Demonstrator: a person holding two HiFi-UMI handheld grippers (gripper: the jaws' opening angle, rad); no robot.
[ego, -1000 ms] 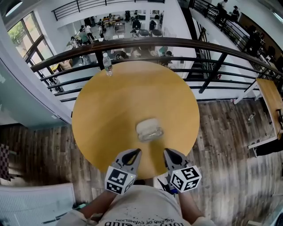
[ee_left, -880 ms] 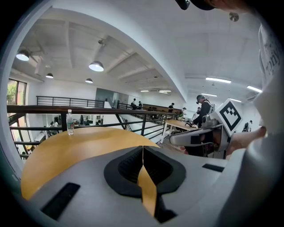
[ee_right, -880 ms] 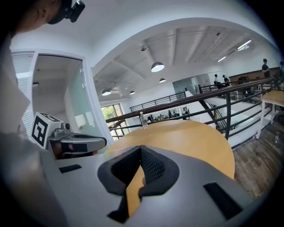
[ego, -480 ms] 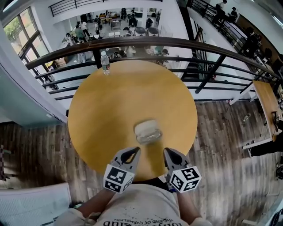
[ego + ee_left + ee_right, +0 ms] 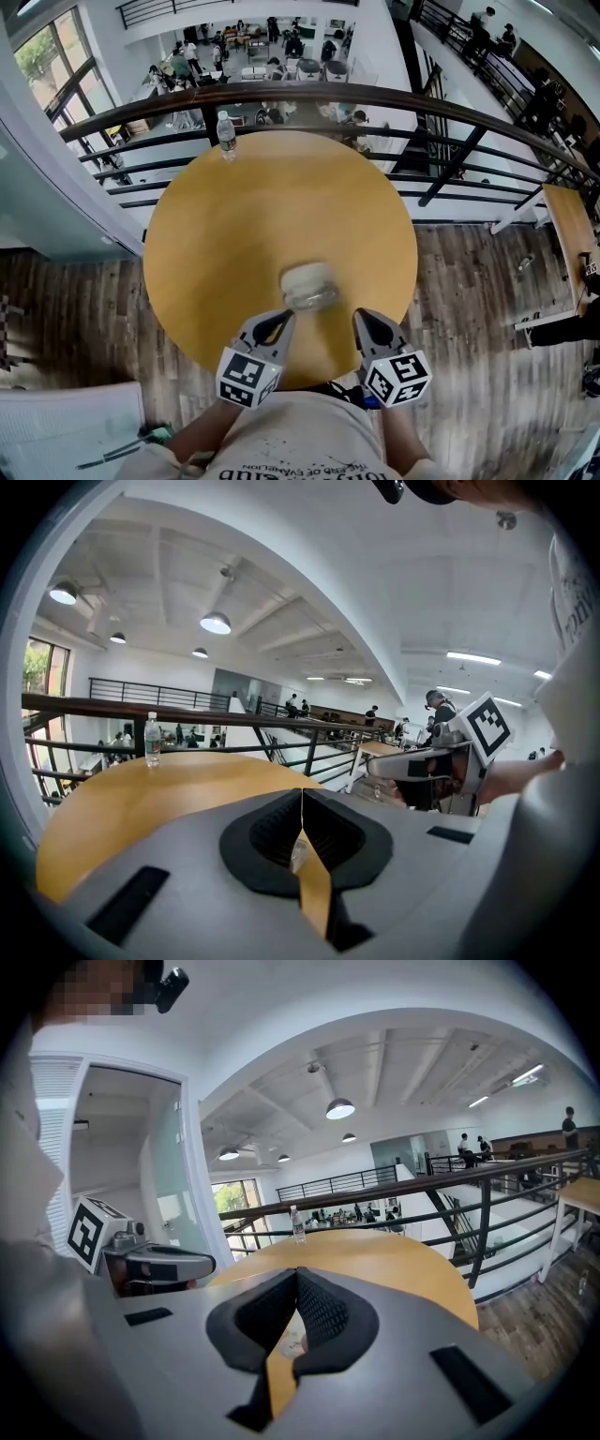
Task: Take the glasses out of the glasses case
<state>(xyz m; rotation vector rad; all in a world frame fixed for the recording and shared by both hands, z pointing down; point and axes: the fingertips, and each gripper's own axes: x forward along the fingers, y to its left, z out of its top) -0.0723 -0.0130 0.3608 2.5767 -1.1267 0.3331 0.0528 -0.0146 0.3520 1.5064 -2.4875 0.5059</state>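
**Both grippers short of the case, nothing held**

Head view: the pale glasses case (image 5: 307,285) lies close to the near edge of the round surface (image 5: 216,225). It is blurred, so the lid state is unclear. The left gripper (image 5: 273,330) and right gripper (image 5: 369,328) sit just nearer, flanking it, not touching. A water bottle (image 5: 225,137) stands at the far left edge.

Left gripper view: jaws pressed together, empty.

Right gripper view: same, tips meeting, empty.

Likely best: spread both first, steady the base with one, then lift the lid gently or the case slides.
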